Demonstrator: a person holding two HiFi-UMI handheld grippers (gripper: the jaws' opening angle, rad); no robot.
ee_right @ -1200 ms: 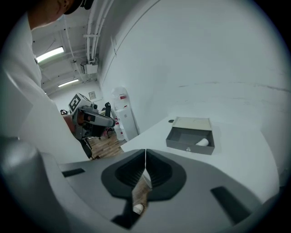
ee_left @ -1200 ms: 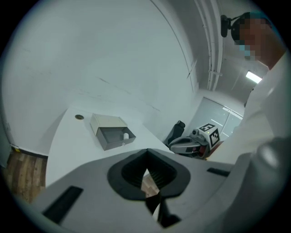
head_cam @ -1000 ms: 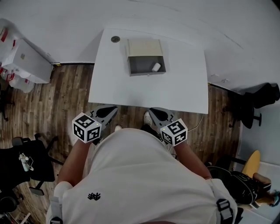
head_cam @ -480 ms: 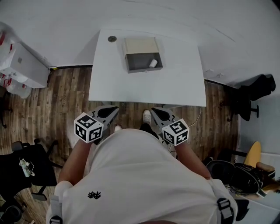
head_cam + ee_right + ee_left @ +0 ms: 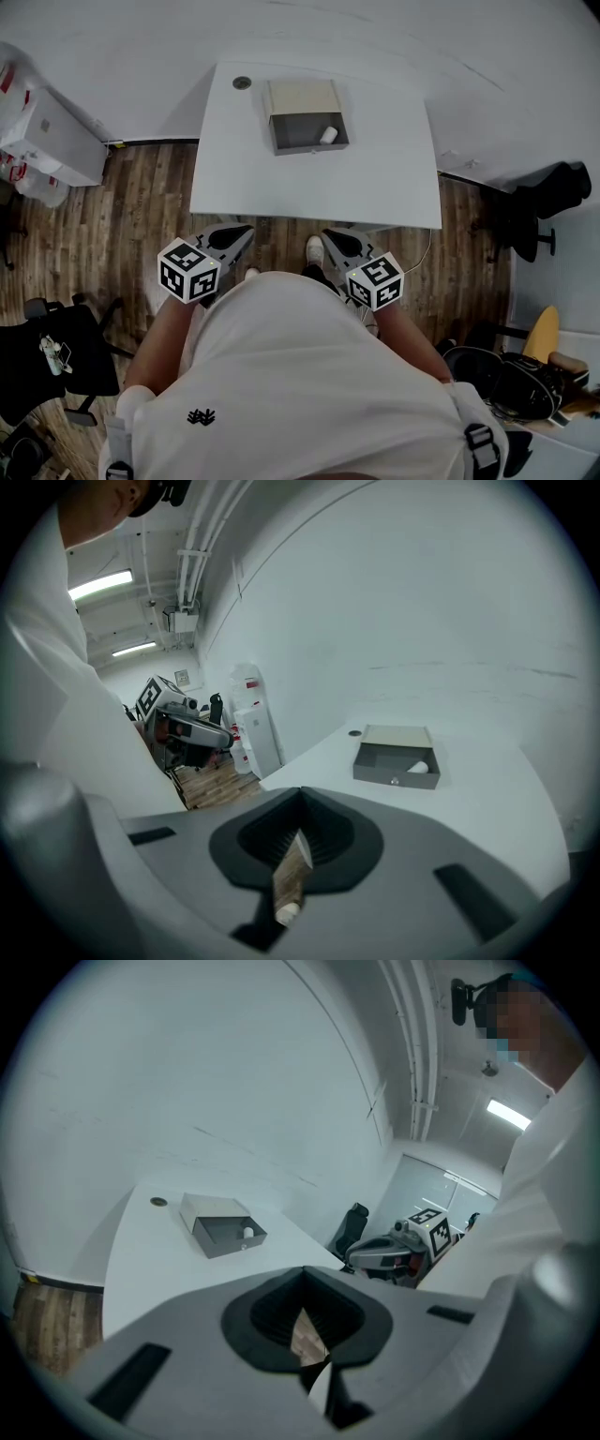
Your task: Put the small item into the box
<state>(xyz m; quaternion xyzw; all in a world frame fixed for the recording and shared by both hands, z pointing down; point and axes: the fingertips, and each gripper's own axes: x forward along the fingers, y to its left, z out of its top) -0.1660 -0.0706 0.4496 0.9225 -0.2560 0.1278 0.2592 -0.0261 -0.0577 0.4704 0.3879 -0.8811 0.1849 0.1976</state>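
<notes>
On the white table [image 5: 375, 178] stands a grey open box [image 5: 309, 129] with its beige lid folded back. A small white item [image 5: 328, 135] lies inside at the box's right end. Both grippers hang close to the person's body, well short of the table's near edge. The left gripper [image 5: 229, 240] is shut and empty, as is the right gripper [image 5: 337, 244]. In the left gripper view, the box [image 5: 225, 1230] and item [image 5: 247, 1233] sit far beyond the shut left gripper [image 5: 302, 1277]. The right gripper view shows the box [image 5: 396, 759] and item [image 5: 418, 767] past the shut right gripper [image 5: 300, 803].
A round grommet [image 5: 242, 82] sits at the table's far left corner. A white cabinet [image 5: 52, 131] stands left of the table on the wood floor [image 5: 141, 197]. Black office chairs [image 5: 548, 199] stand at the right, and another chair [image 5: 56, 352] at the lower left.
The head view shifted slightly, so the table and box now sit a little higher in the picture. Both grippers stay shut by the body.
</notes>
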